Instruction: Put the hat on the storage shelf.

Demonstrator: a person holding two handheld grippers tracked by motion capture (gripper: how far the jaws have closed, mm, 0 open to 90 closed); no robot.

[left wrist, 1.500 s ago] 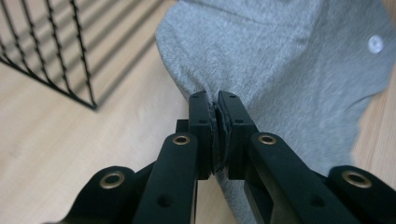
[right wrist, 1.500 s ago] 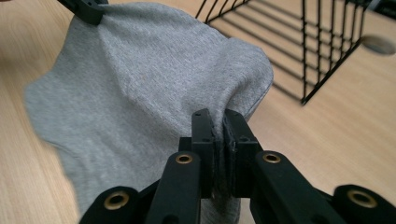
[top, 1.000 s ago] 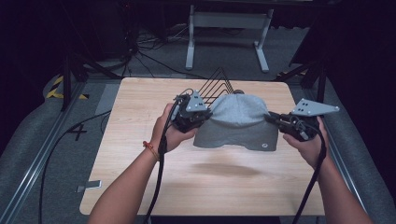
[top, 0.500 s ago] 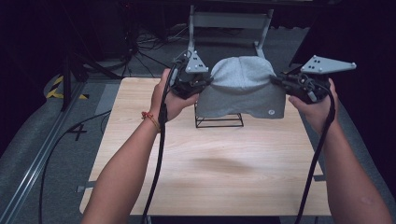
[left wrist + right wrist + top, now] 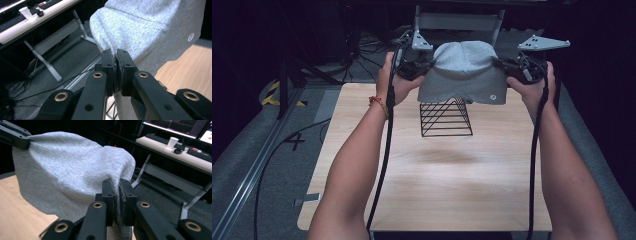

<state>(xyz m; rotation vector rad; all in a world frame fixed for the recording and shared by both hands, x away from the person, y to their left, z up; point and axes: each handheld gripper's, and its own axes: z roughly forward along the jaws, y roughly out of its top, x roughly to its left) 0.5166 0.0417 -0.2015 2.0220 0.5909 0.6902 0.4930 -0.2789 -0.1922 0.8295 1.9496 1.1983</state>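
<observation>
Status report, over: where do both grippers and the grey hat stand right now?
Left gripper and right gripper each shut on an edge of the grey hat. Hat stretched between them, held above the black wire stand. Nothing in the way.

A lab – dark room, floor cables (image 5: 377, 47), desk with keyboards (image 5: 200, 151) and monitor (image 5: 175, 125).

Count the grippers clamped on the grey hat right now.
2. The left gripper pinches the grey hat at its left edge; the right gripper pinches its right edge. The hat hangs between them above the black wire stand.
</observation>
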